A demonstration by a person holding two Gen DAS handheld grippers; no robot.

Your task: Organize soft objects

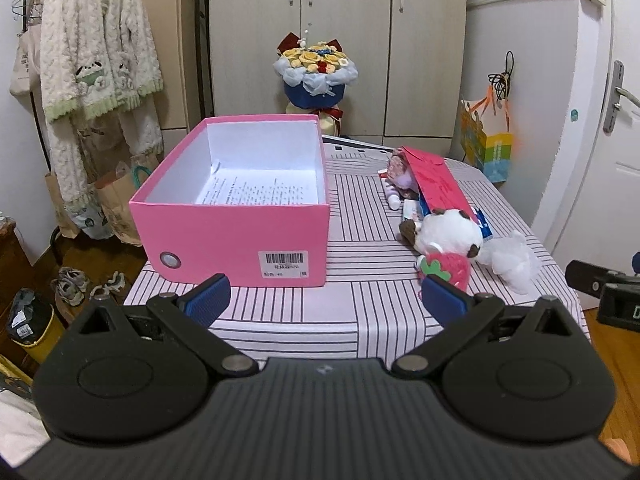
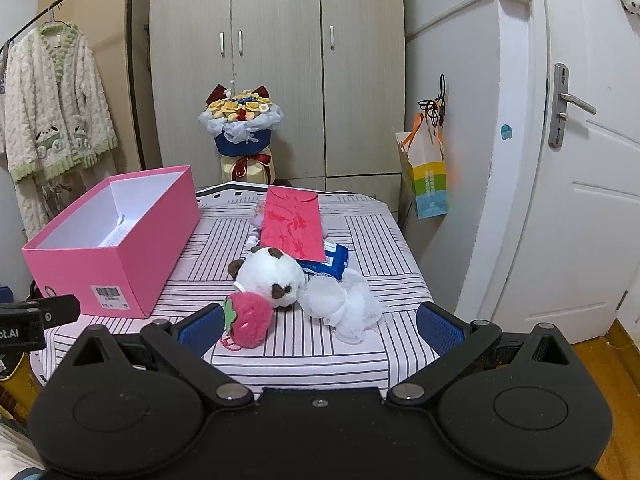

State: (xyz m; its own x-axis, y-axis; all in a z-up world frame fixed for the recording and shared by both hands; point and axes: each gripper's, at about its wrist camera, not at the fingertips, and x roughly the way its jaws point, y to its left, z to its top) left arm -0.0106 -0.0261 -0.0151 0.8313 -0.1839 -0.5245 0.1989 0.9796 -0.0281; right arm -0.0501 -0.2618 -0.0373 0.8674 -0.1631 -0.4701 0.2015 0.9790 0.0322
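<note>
An open pink box (image 1: 236, 236) (image 2: 108, 256) stands on the left of the striped table, holding only a printed sheet. To its right lies a pile: a white plush dog with brown ears (image 1: 448, 234) (image 2: 270, 276), a pink strawberry plush (image 1: 446, 270) (image 2: 250, 320), a white mesh puff (image 1: 510, 260) (image 2: 344, 306), a red envelope (image 1: 438, 184) (image 2: 292, 226) over a blue packet (image 2: 332, 262), and a small doll (image 1: 398, 168). My left gripper (image 1: 324, 298) is open in front of the box. My right gripper (image 2: 320, 328) is open, just short of the strawberry and puff.
The table (image 1: 352, 312) is small and covered with a striped cloth. Behind it stand a flower bouquet (image 1: 316, 72) and wardrobe doors. A clothes rack with a fluffy robe (image 1: 92, 52) is at the left; a white door (image 2: 580, 200) and a hanging bag (image 2: 426, 176) at the right.
</note>
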